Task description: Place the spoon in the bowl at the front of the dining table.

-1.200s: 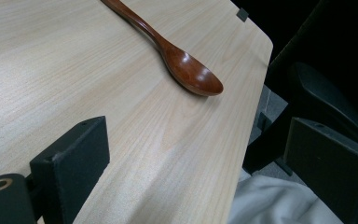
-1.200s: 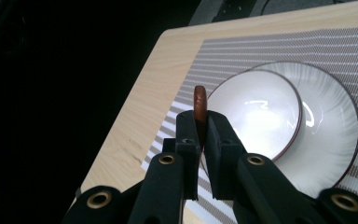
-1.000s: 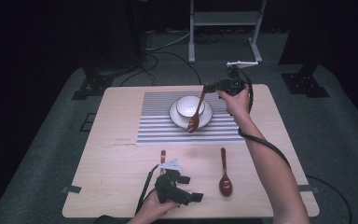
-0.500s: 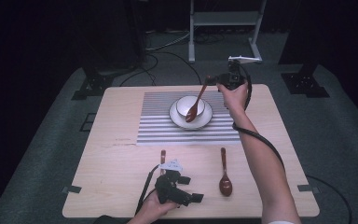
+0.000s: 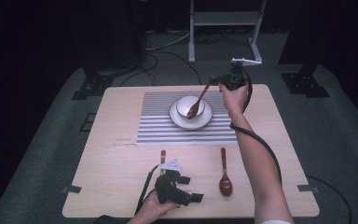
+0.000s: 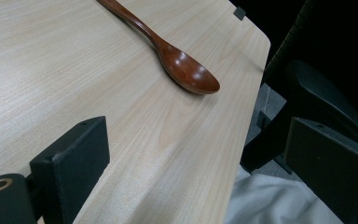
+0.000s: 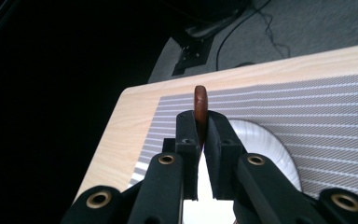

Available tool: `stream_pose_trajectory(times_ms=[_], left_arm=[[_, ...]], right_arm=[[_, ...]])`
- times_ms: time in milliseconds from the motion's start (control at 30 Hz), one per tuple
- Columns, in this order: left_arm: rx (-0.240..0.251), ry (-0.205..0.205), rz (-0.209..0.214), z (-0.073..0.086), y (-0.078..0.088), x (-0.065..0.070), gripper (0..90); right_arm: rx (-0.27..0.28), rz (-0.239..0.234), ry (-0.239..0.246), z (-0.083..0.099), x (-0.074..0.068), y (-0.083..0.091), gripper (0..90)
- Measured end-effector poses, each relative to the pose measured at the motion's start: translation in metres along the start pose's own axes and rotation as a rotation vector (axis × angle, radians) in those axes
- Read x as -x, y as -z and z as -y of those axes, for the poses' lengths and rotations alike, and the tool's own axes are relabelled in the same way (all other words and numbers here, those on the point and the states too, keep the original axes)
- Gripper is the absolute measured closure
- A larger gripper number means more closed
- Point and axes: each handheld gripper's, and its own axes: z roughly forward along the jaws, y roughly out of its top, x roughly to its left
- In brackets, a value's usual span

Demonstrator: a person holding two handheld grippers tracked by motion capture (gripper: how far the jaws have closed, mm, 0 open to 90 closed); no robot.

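Over bowl, spoon lowered, right tongs clamped

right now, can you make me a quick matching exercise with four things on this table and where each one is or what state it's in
Things:
1. right gripper
2. left gripper
3. white bowl
4. loose wooden spoon

States:
a. flat on bare wood near the table's front edge
b. on a white plate on the striped mat
c. jaws apart, nothing between them
d. shut on a wooden spoon's handle, spoon head down in the bowl

Pairs: 1-d, 2-c, 3-b, 4-a
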Motion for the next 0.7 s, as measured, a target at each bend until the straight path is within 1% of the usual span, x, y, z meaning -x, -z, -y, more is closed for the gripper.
stream_pose_trajectory(times_ms=[233,300,600,700], left_arm=[[-0.001,0.002,0.001,0.0001,-0.0003,0.0001,5.7],[-0.001,0.002,0.000,0.0003,-0.0004,0.0003,5.7],[-0.006,0.000,0.000,0.0005,-0.0009,0.0012,5.6],[-0.004,0.002,0.000,0.0003,-0.0005,0.0009,5.6]], right_arm=[[0.024,0.002,-0.011,0.0013,0.0040,-0.0023,83.5],[0.027,0.010,-0.003,0.0013,0.0039,-0.0024,83.4],[0.047,0.018,-0.005,0.0006,0.0041,0.0004,83.5],[0.062,0.021,-0.004,0.0000,0.0049,0.0027,83.5]])
